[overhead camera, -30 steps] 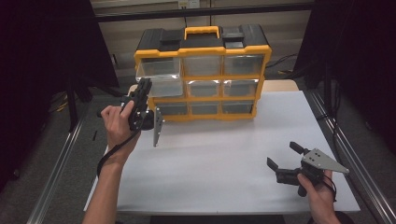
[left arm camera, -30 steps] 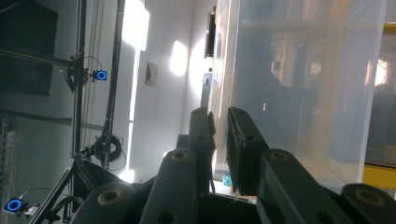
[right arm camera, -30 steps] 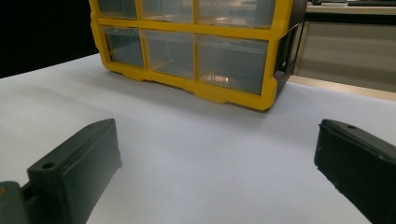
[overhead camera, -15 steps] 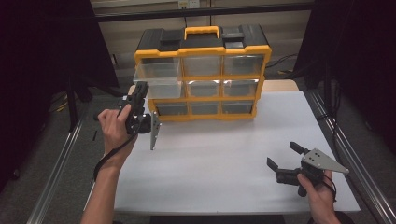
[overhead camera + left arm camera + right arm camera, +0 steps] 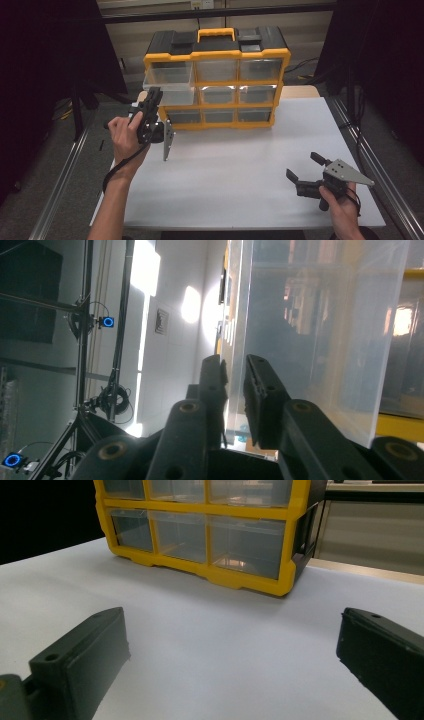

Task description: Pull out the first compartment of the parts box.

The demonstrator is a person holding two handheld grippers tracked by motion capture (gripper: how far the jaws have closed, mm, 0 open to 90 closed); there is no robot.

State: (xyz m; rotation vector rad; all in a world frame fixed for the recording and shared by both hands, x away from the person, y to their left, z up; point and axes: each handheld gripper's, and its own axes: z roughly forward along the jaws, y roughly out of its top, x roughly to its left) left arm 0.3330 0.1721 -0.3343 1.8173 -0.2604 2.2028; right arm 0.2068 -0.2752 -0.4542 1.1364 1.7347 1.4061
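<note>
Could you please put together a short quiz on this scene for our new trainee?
1. True or false: the right claw grips a screwdriver.
2. Which part of the cabinet sticks out? A the top right drawer; B the middle left drawer; C the bottom middle drawer.
3. What stands between the jaws of the left claw?
Key: 1 False: it is open and empty, over the table. 2 B, the middle left drawer. 3 The clear wall of that drawer; the jaws have just been opening.

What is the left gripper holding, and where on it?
The left gripper has the front wall of the pulled-out clear drawer between its jaws, which have just been opening. The right gripper holds nothing.
</note>
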